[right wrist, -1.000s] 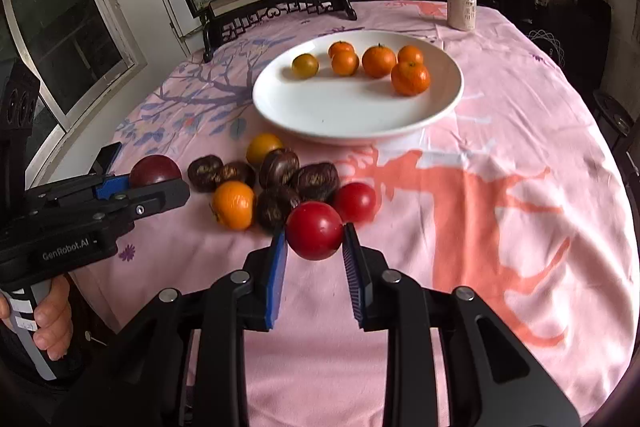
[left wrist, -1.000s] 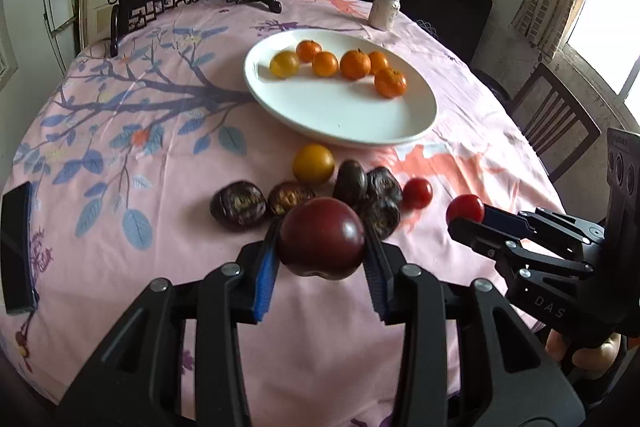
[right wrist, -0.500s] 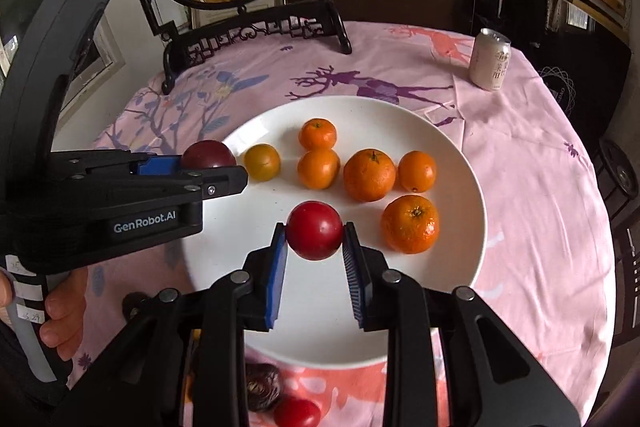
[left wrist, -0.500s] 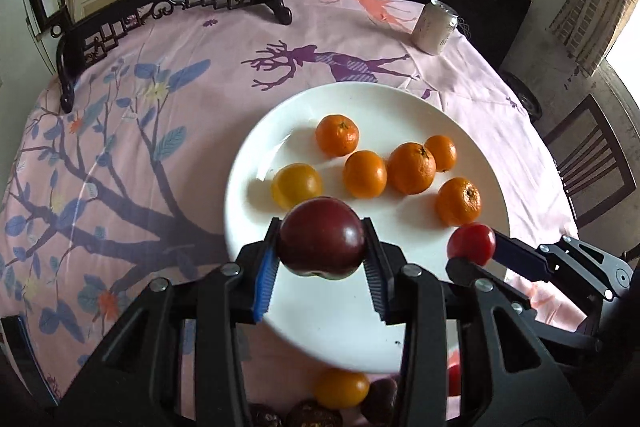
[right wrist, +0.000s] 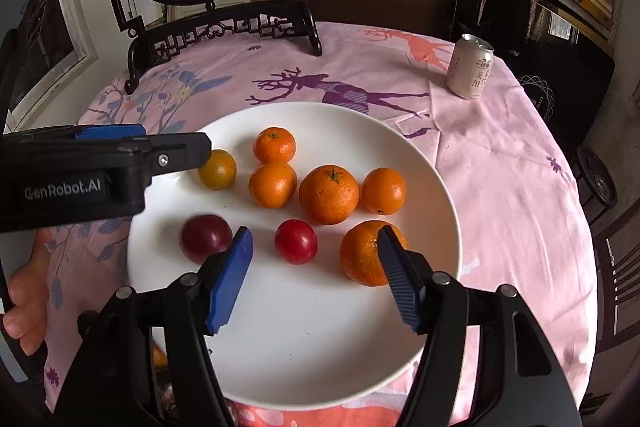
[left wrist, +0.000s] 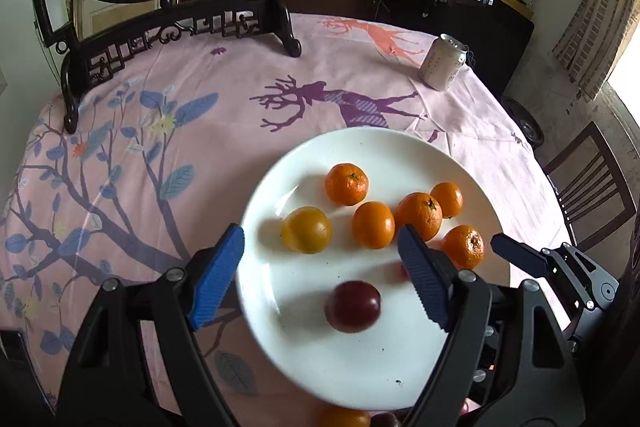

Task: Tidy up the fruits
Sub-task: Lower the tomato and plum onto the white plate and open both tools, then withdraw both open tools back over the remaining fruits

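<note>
Left wrist view: a smooth, glossy white plate [left wrist: 280,339] sits on a pink printed tablecloth [left wrist: 224,95]. A round, shiny dark red plum [left wrist: 352,306] lies on the plate, slightly blurred, between and just ahead of the ribbed blue pads of the left gripper [left wrist: 320,277]. That gripper is spread wide and holds nothing. Dimpled oranges [left wrist: 373,225] and a smooth yellow fruit [left wrist: 307,229] cluster toward 12 o'clock of the plum. The right gripper [left wrist: 532,263] shows at 3 o'clock.

Right wrist view: a small, glossy red tomato [right wrist: 296,241] rests on the plate [right wrist: 320,347], between and just beyond the right gripper [right wrist: 314,267], whose jaws stand wide apart, empty. The plum [right wrist: 205,238] lies at 9 o'clock of the tomato, partly behind the blue pad. A matte metal can [right wrist: 470,71] stands at 1 o'clock.
</note>
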`<action>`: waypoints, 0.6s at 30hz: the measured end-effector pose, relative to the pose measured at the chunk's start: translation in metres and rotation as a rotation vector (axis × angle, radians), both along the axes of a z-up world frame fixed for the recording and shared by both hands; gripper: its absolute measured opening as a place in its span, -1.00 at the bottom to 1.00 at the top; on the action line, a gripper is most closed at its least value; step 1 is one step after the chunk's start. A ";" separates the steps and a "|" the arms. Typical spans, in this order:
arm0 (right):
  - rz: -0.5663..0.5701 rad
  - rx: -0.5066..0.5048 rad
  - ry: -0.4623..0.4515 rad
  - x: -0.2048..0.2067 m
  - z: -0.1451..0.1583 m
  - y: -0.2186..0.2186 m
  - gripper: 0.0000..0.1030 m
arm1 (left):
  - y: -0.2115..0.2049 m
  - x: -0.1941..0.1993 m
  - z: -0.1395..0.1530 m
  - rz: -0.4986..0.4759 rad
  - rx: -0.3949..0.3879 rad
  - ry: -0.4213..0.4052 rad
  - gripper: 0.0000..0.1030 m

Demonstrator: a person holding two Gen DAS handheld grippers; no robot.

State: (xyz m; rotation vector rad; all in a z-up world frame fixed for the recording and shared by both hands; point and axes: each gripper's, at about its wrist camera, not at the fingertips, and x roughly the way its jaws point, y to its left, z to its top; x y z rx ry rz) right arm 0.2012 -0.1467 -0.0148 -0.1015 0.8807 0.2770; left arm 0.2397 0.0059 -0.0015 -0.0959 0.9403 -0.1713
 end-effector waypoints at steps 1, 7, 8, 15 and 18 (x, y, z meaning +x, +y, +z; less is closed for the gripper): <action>-0.003 0.002 -0.006 -0.006 0.005 -0.002 0.27 | 0.003 -0.006 0.005 0.003 -0.011 -0.010 0.57; 0.011 0.033 -0.011 -0.069 0.019 -0.016 0.50 | 0.018 -0.075 0.025 -0.012 0.003 -0.073 0.68; 0.006 0.039 -0.018 -0.082 0.019 -0.018 0.61 | 0.020 -0.089 0.025 -0.013 0.006 -0.087 0.70; -0.061 0.061 -0.037 -0.131 0.019 -0.031 0.73 | 0.034 -0.167 0.009 0.019 0.044 -0.127 0.70; -0.064 0.060 -0.026 -0.138 0.017 -0.031 0.73 | 0.039 -0.180 0.000 0.019 0.040 -0.101 0.70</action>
